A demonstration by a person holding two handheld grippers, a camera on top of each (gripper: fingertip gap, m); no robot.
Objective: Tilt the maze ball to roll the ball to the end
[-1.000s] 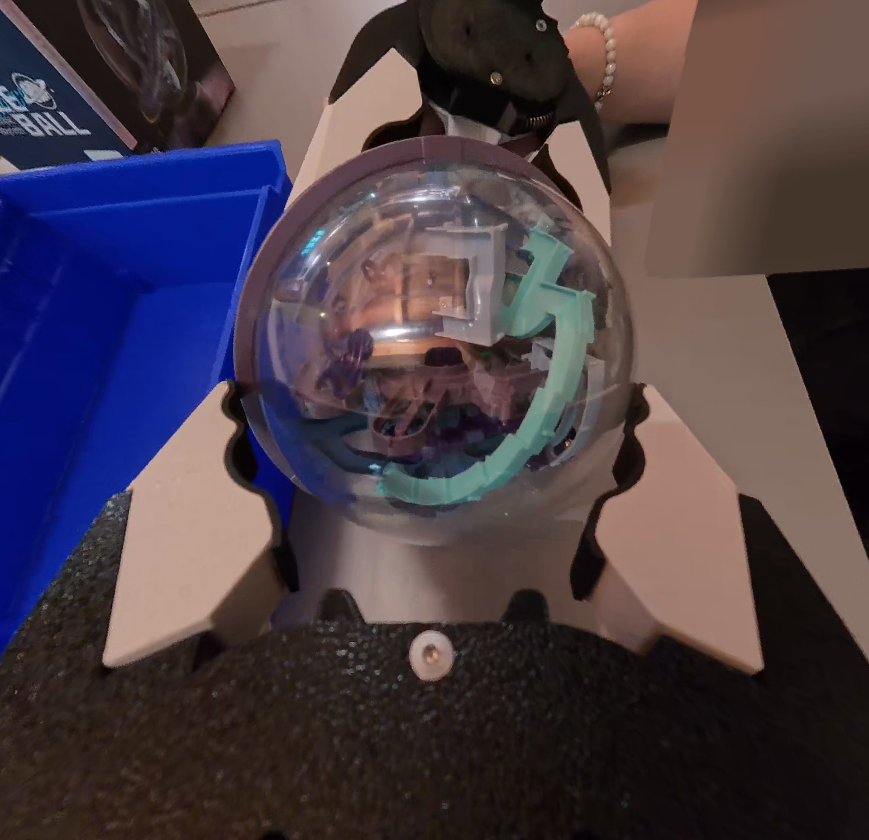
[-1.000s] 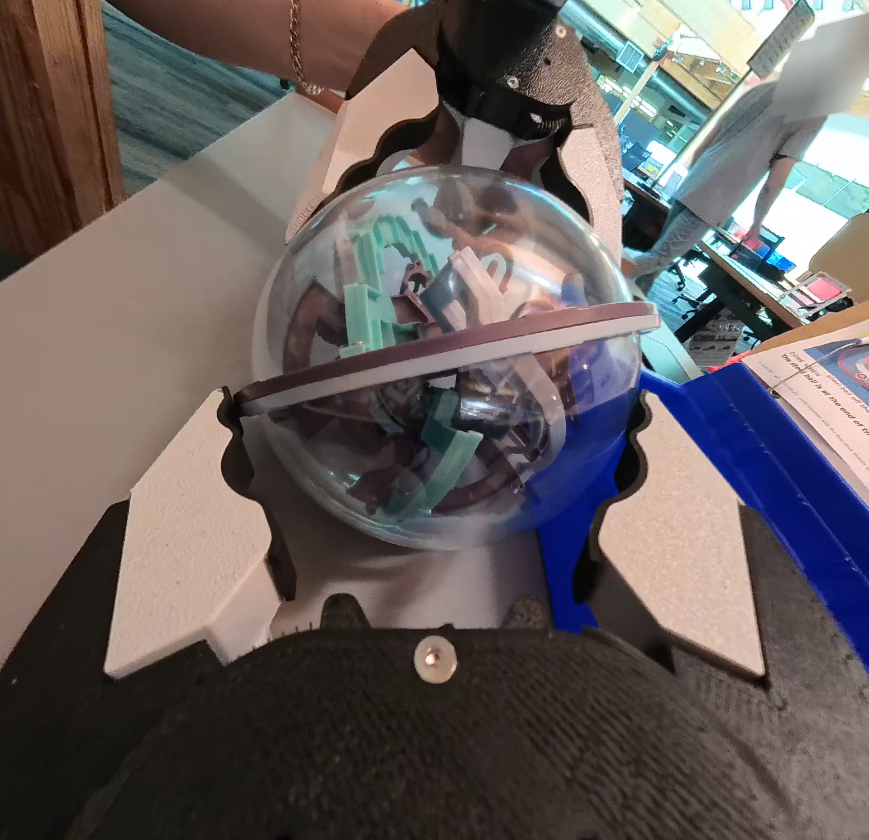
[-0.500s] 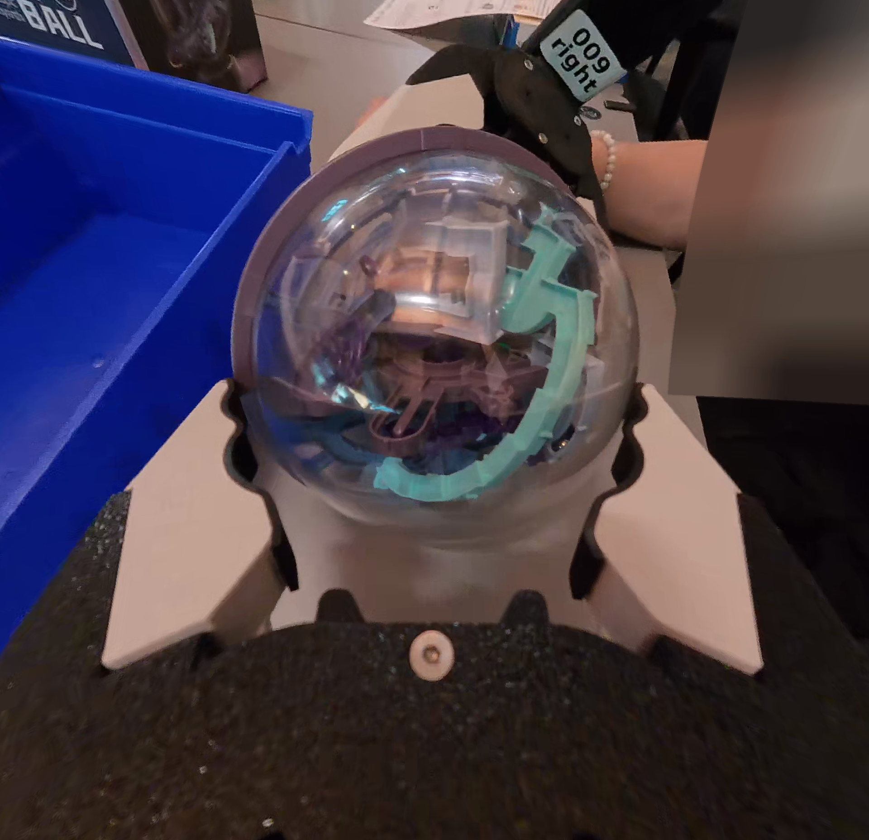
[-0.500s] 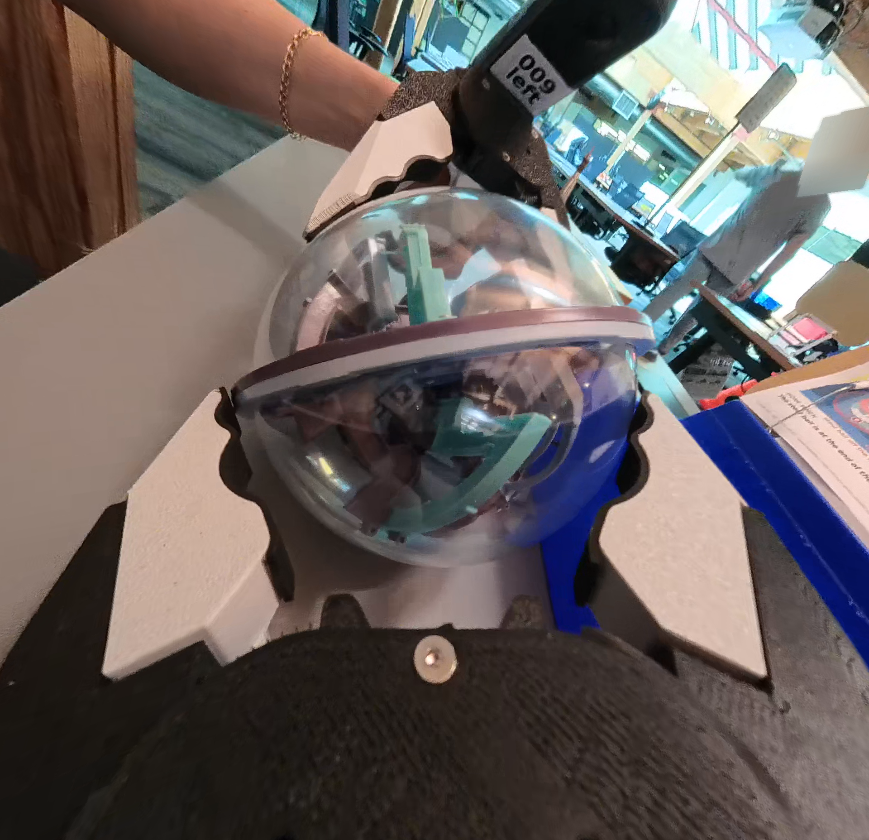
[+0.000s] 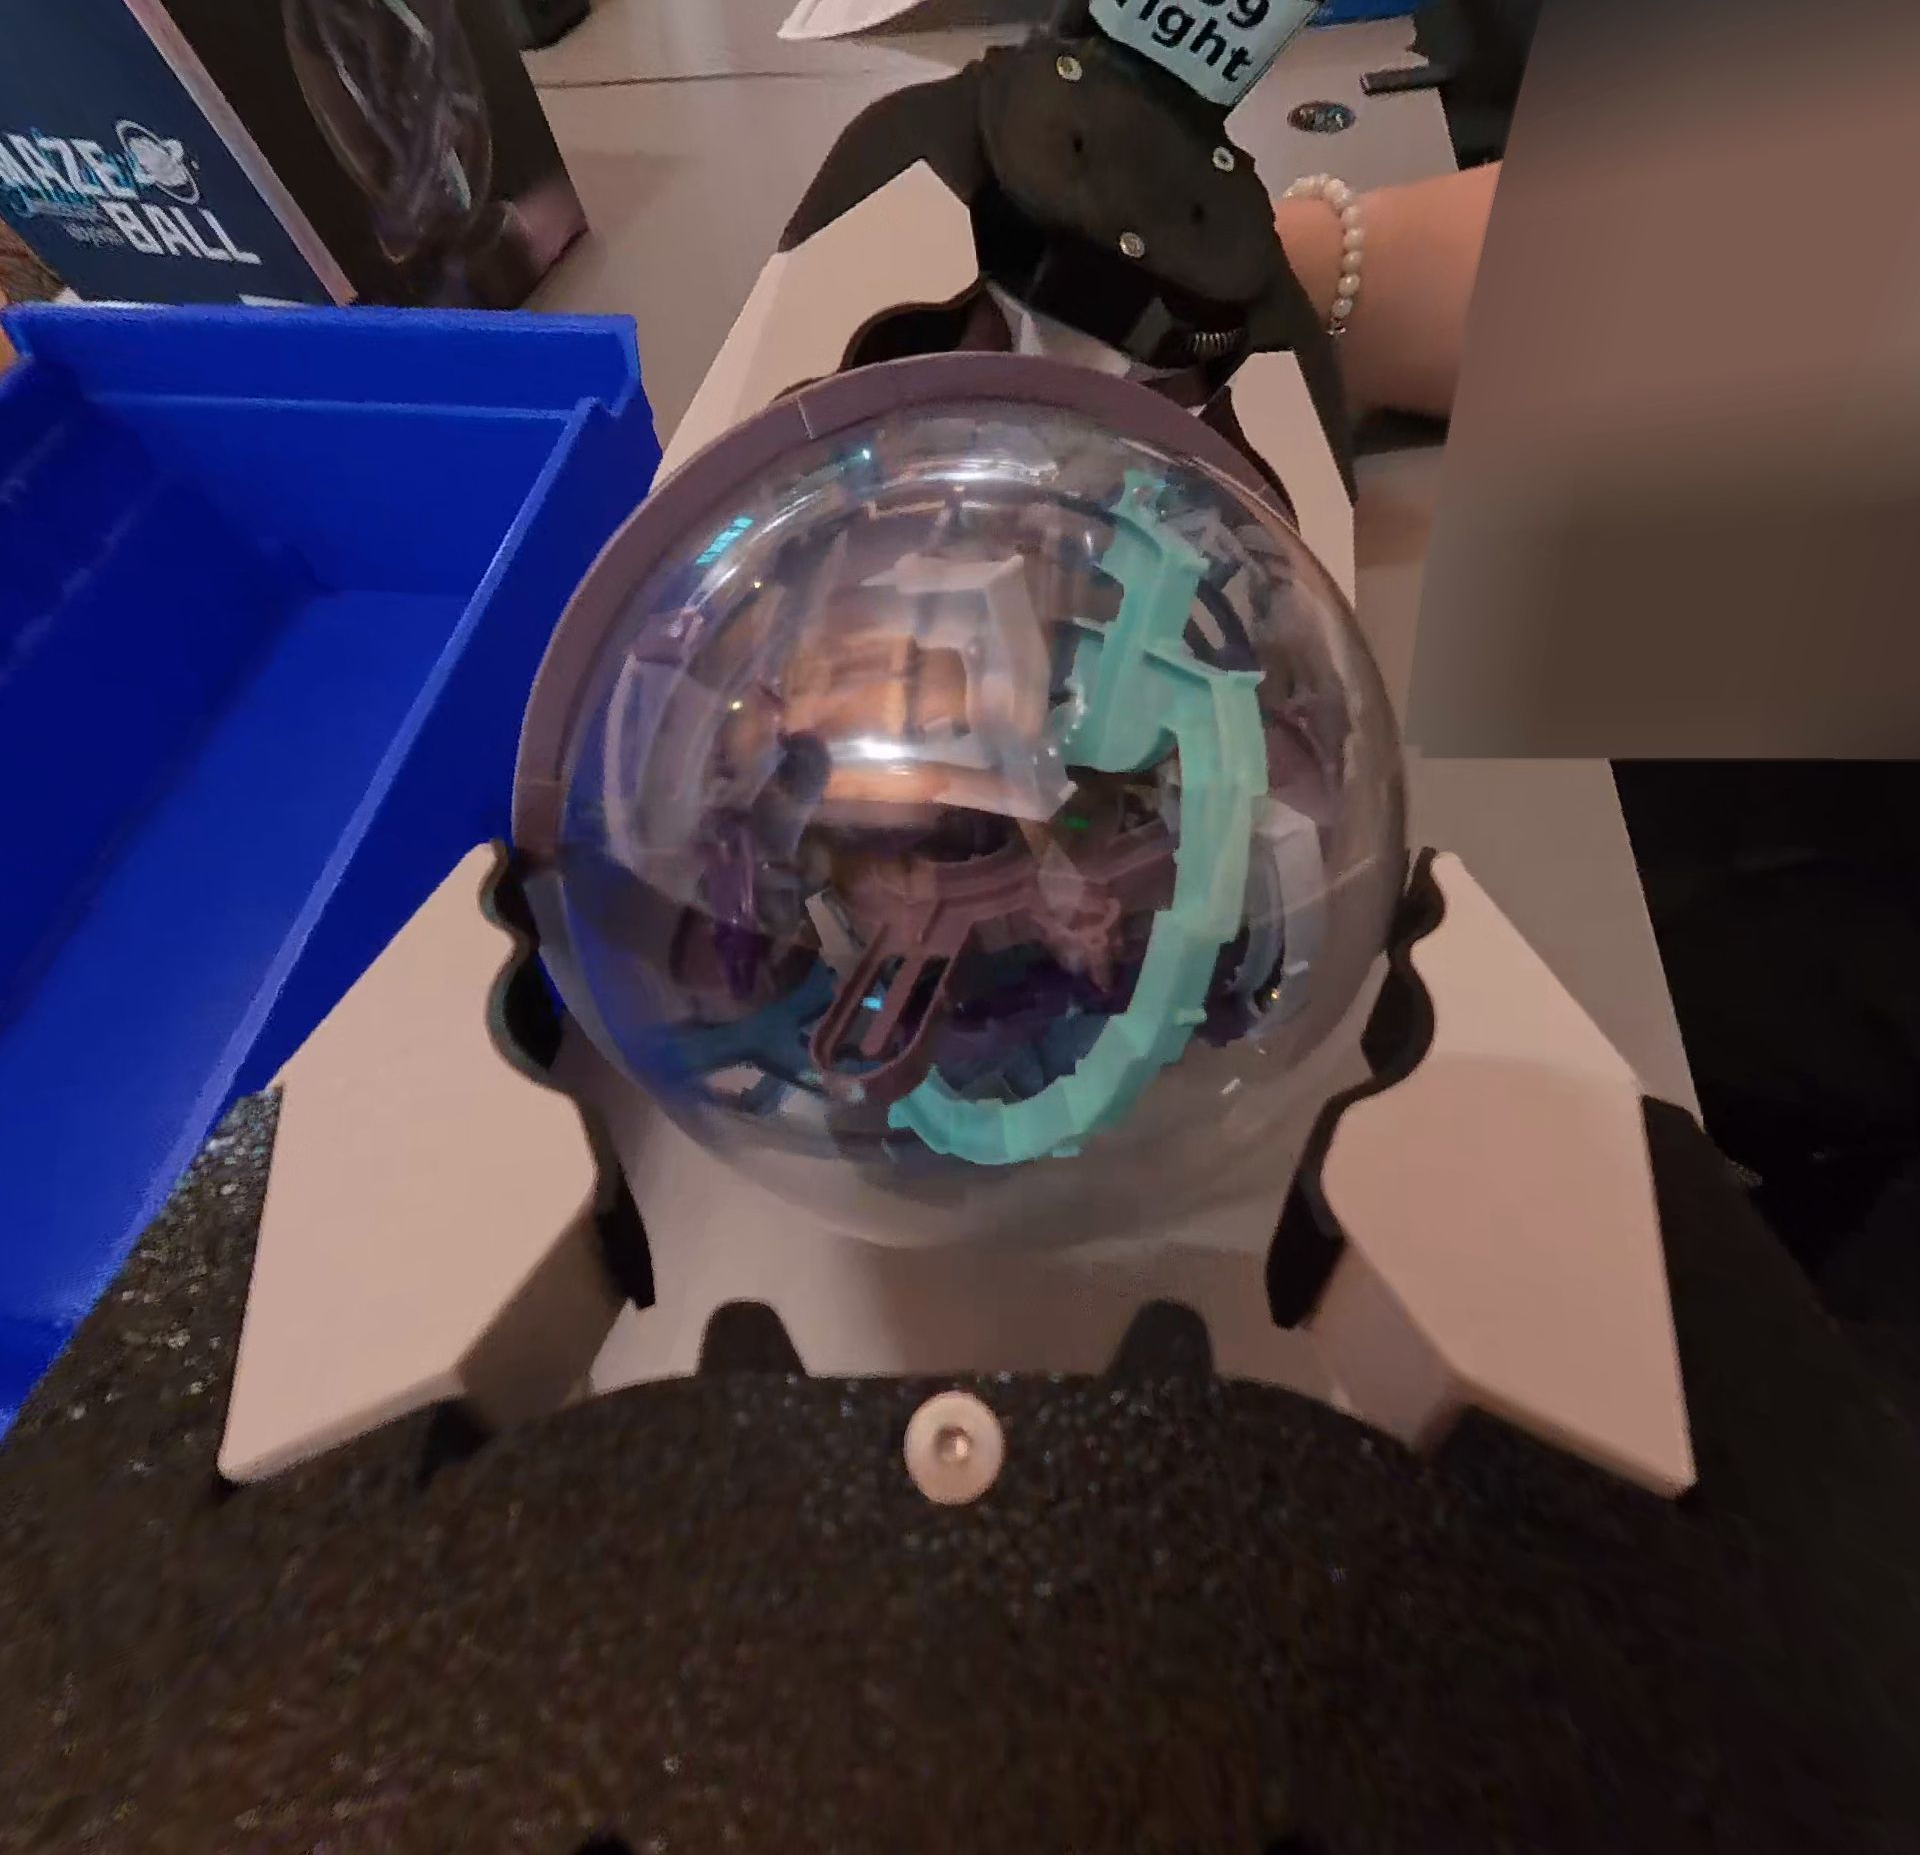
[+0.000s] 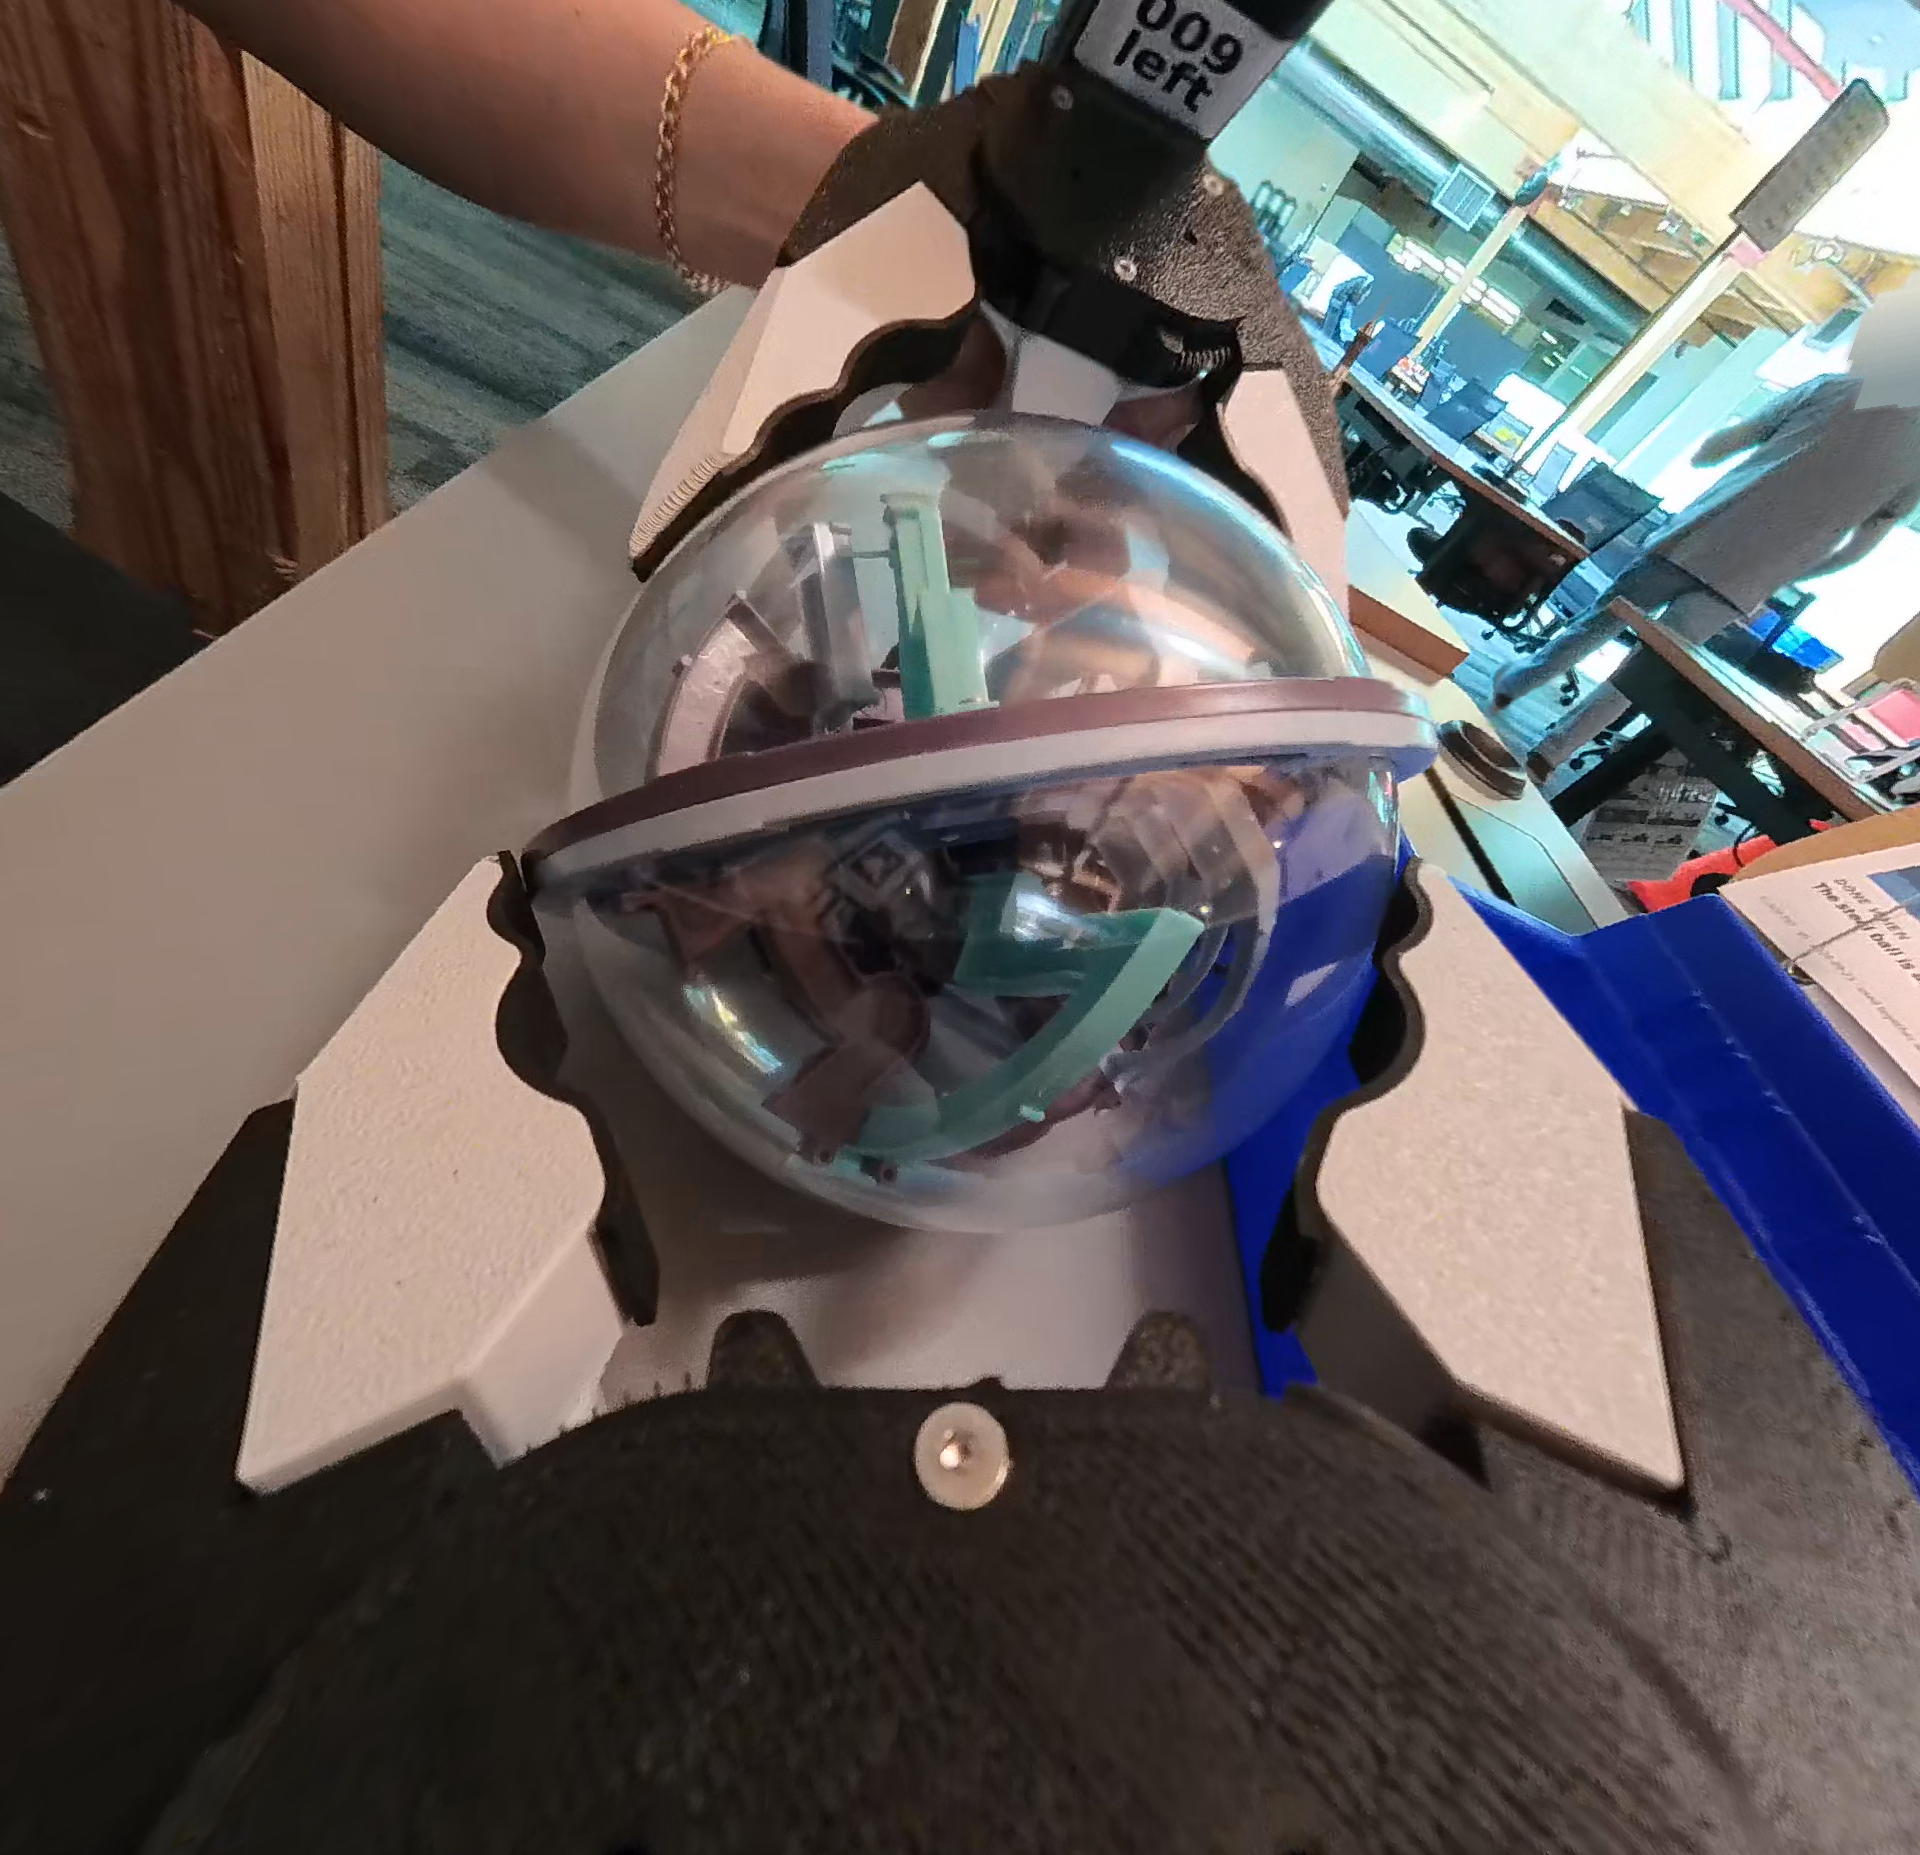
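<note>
Holding a clear maze ball [image 5: 961,829] between them, two handheld grippers meet from opposite sides, just above a pale surface [image 6: 312,725]. The left gripper [image 5: 961,974] has its white fingers [image 5: 416,1130] clamped on the sphere's sides, and the right gripper [image 6: 961,974] grips it the same way from the far side, its fingers [image 6: 416,1130] pressed against the shell. A purple and white band [image 6: 987,756] rings the sphere; in the right wrist view it runs nearly level, sloping slightly. Inside the sphere are teal [image 5: 1184,870], purple and grey tracks. The small rolling ball cannot be made out, so how far it has travelled cannot be told. A blue bin [image 5: 260,662] sits just beside the sphere, and a dark printed box [image 5: 156,143] stands beyond the bin. The step in hand appears to be the tilting itself. The next move likely calls for a slow, small rotation by both grippers together, keeping the grip even so the sphere does not slip
</note>
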